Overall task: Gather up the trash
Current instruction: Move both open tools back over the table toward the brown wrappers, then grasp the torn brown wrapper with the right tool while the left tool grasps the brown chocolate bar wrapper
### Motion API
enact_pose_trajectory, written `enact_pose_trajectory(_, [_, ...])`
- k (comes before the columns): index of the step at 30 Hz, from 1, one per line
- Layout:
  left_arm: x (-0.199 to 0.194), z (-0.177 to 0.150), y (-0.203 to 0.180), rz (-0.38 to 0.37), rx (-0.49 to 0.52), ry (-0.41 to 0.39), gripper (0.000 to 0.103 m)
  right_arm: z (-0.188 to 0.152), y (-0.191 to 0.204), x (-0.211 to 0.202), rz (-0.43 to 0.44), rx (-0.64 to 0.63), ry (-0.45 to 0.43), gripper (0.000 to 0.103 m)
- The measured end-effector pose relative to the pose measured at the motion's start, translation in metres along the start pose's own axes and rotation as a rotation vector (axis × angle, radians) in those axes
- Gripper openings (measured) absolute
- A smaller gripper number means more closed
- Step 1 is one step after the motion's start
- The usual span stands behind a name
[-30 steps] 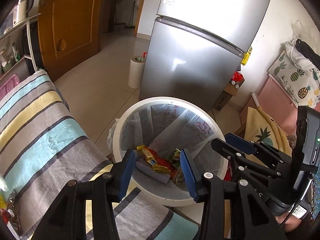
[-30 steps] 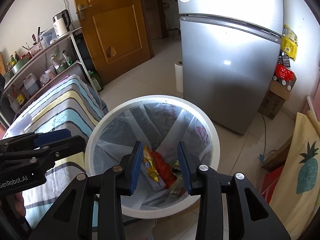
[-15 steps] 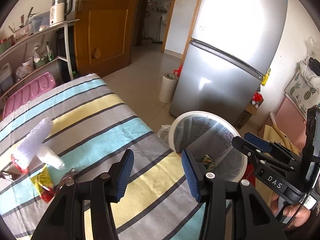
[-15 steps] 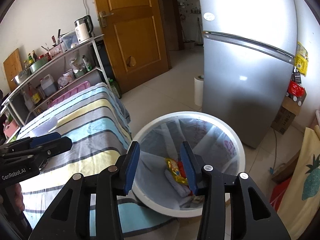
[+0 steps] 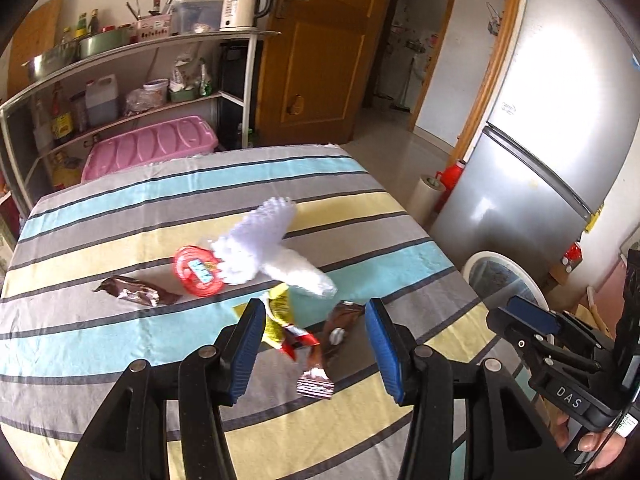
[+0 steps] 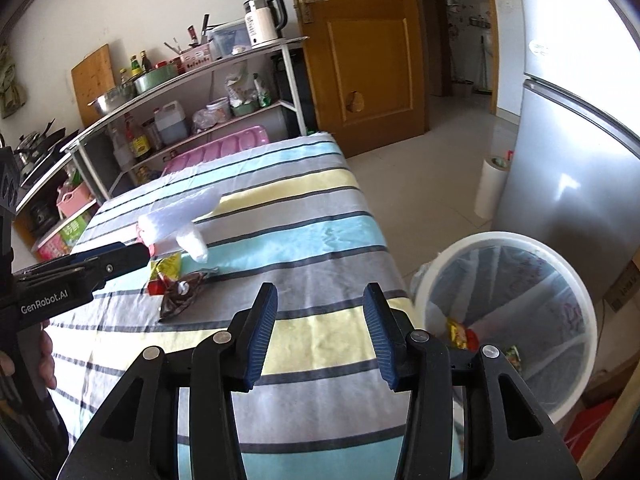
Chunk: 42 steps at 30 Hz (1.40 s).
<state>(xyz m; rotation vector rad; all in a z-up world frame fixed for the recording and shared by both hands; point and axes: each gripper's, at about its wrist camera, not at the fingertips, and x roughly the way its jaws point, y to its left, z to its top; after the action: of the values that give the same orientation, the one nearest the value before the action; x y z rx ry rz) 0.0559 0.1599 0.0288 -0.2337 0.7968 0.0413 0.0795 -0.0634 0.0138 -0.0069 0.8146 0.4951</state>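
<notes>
Wrappers point(image 5: 294, 330) judged light, crinkly, slippery; best pinched at flat ends. Found at 12 o'clock of empty, parted left gripper point(image 5: 314, 346). Right gripper point(image 6: 320, 334) likewise parted, empty.

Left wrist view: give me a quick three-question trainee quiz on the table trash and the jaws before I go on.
1. True or false: the left gripper already grips a wrapper.
2. Which piece lies farthest left on the striped cloth: A) the brown wrapper, B) the red round packet, C) the yellow wrapper?
3. Fill in: the white bin stands on the ____ beside the table.

Key:
1. False: its jaws stand open above the cloth with nothing pressed between them, having just been opening. The right gripper is empty too.
2. A.
3. floor.
</notes>
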Motion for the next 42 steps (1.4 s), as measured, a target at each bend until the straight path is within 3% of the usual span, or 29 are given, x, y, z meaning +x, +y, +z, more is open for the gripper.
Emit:
enact_pose_trajectory(7, [-0.017, -0.001, 0.053, 0.069, -0.077, -0.025, 0.052, 0.001, 0.053, 0.027, 0.109, -0.056, 0.057, 0.046])
enact_pose_trajectory(18, [-0.031, -0.006, 0.107, 0.125, -0.147, -0.035, 0.056, -0.003, 0.105, 0.069, 0.154, -0.115, 0.155, 0.048])
enact_pose_trajectory(27, [-0.025, -0.008, 0.133, 0.114, -0.193, -0.019, 0.061, 0.002, 0.109, 0.085, 0.092, -0.114, 0.173, 0.049])
enact_pose_trajectory(39, [0.009, 0.000, 0.134, 0.104, -0.212, 0.038, 0.063, 0.003, 0.111, 0.087, -0.032, -0.182, 0.144, 0.049])
enact_pose_trajectory(42, [0.019, 0.002, 0.133, 0.122, -0.217, 0.059, 0.063, 0.003, 0.112, 0.086, -0.019, -0.186, 0.145, 0.042])
